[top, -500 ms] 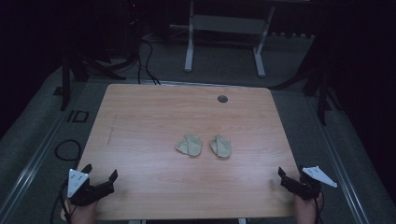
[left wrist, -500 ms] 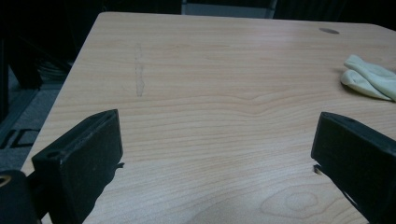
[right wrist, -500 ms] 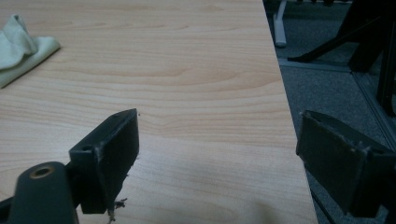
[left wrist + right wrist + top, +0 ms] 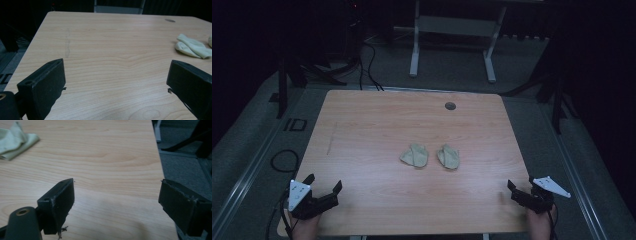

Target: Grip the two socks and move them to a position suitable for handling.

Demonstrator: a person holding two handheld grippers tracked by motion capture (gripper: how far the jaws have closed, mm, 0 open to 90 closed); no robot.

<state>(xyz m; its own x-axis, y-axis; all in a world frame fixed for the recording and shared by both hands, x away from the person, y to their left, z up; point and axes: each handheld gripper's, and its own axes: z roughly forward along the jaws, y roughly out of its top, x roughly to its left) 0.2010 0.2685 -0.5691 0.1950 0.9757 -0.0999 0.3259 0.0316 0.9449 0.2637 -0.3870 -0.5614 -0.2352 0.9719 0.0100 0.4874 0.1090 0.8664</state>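
Observation:
Two pale, crumpled socks lie side by side at the middle of the wooden table (image 4: 362, 125): the left sock (image 4: 414, 155) and the right sock (image 4: 448, 156). My left gripper (image 4: 323, 181) rests at the near left corner, open, with bare table between its jaws. The left gripper view has the gripper (image 4: 116, 75) wide open, and the left sock (image 4: 192, 46) lies far off at the right. My right gripper (image 4: 519, 188) sits at the near right corner, open and holding nothing. Past its spread jaws, the right gripper (image 4: 117, 190) faces bare wood, with a sock (image 4: 15, 141) at the upper left.
A small round grommet (image 4: 450, 106) sits near the table's far edge. The table's right edge (image 4: 162, 170) drops to grey floor close beside my right gripper. Cables (image 4: 284, 160) lie on the floor at the left, and a white frame (image 4: 452, 45) stands behind the table.

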